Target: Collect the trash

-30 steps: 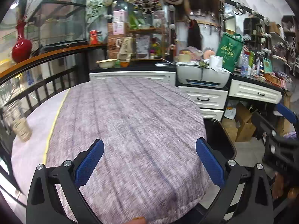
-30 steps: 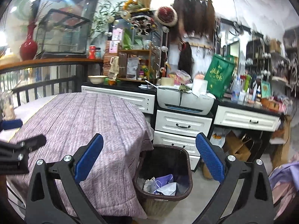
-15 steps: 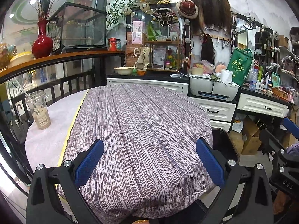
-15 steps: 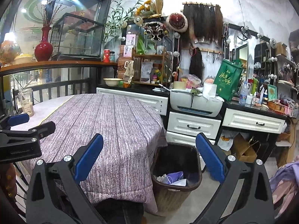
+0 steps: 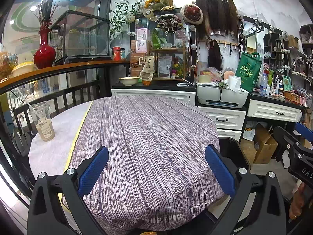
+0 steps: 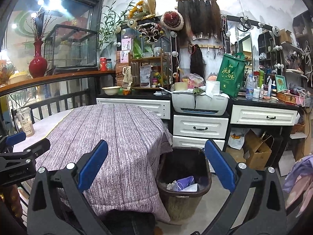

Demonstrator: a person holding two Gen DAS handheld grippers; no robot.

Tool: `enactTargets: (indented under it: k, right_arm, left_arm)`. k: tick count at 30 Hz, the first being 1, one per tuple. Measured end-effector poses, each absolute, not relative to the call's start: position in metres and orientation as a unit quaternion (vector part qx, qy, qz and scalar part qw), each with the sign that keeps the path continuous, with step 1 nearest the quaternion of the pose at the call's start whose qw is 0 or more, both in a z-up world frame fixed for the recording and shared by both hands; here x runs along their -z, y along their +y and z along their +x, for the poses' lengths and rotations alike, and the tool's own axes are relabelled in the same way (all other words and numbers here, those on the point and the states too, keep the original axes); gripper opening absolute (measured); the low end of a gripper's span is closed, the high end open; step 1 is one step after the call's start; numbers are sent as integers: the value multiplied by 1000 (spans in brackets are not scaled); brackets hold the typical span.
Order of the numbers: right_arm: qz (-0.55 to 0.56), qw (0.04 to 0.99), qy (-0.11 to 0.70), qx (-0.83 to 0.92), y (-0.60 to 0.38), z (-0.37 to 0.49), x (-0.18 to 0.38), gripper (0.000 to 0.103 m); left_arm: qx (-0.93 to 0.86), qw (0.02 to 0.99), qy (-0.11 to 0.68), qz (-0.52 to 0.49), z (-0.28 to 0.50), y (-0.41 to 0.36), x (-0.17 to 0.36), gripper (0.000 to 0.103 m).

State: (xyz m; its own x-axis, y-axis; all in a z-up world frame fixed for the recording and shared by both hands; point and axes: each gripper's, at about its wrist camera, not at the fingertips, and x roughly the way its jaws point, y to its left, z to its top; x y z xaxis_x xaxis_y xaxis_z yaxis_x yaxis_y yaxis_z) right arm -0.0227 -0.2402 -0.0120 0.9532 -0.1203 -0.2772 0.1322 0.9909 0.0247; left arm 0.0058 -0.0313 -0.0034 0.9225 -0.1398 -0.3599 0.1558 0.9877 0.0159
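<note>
While both tools (image 5: 156,173) (image 6: 156,173) gape, bin (image 6: 183,191) sits right

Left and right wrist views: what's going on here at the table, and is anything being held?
A person holds a pair of tongs in each hand over a round table covered with a purple cloth. The left tongs and the right tongs are both open and hold nothing. A plastic cup with a straw and some brown drink stands at the table's far left edge. The dark bin on the floor beside the table already has crumpled trash in it.
</note>
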Motion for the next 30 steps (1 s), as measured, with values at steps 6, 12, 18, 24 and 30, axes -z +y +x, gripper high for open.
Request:
enactTargets:
  k: [6,12,18,24,30]
  right_arm:
    - [13,988,139,62,-239,-22,13,97]
    - [12,988,138,61,-239,-24,13,97]
    - [14,989,137,61,-240,-23,12,97]
    - [14,989,136,61,-240,-24,12,97]
    - [14,989,135,62,-240,-25,12,97]
  left_arm:
    - [72,982,173,20,4,-28,0,98]
    - [73,983,169,16,5,-26,-2,98]
    - [71,983,166,16,4,-25,-4,98]
    - [71,983,165,18,4,-26,-4,98]
    - [72,983,166,18,4,-26,-4,98]
